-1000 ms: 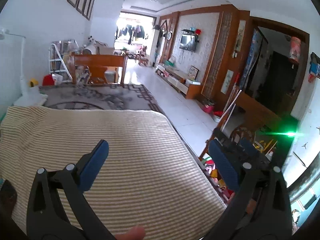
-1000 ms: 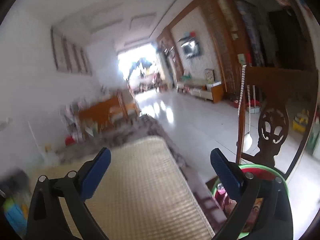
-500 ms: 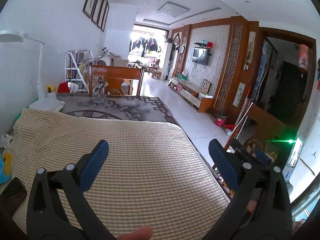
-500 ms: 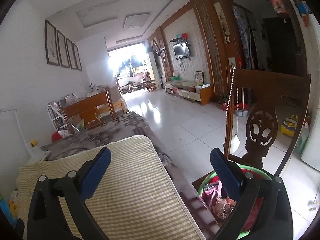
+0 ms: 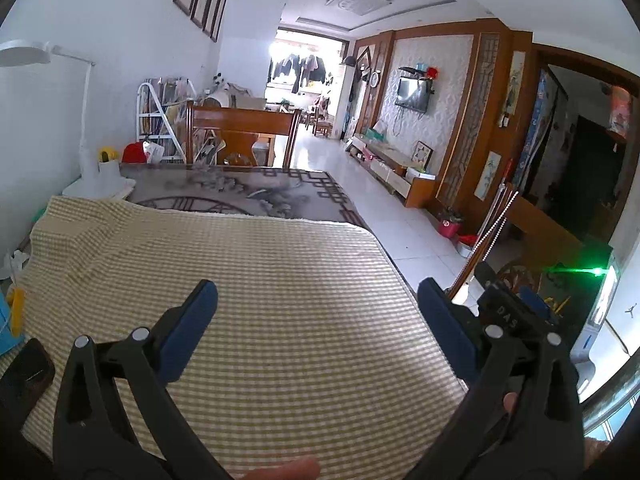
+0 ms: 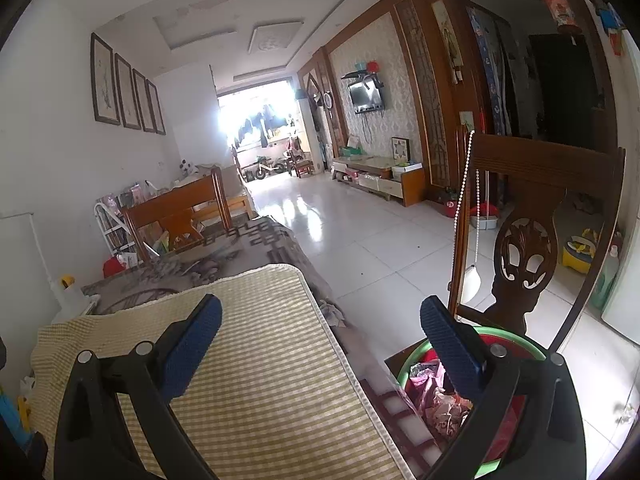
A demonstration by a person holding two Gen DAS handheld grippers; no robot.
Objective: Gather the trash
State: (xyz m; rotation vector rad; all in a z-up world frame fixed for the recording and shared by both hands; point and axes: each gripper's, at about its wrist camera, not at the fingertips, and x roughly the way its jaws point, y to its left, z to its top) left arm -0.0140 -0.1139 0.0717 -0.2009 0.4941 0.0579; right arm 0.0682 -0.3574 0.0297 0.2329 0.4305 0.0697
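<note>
While both your tools hang above the surface (image 5: 280, 280), neither holds anything. Your left tool (image 5: 316, 316) has its blue pads (image 5: 192, 332) spread wide over the yellow checked cloth (image 5: 260, 264); cloth under it looks bare. Your right tool (image 6: 320, 340) is equally wide, left pad over the cloth's right edge, right pad (image 6: 452, 344) over the green-rimmed basin (image 6: 516, 340). That basin sits on a wooden chair (image 6: 524, 240) just beside the surface, and the trash (image 6: 436, 396) is inside it: crumpled pink and red wrappers, partly hidden by your right tool's finger. In the left wrist view your right tool (image 5: 504, 312) shows off the surface's right edge. A dark phone-like slab (image 5: 24, 372) lies at the cloth's near-left corner; can't tell exactly what it is. White desk lamp (image 5: 84, 120) stands at the far-left end.
</note>
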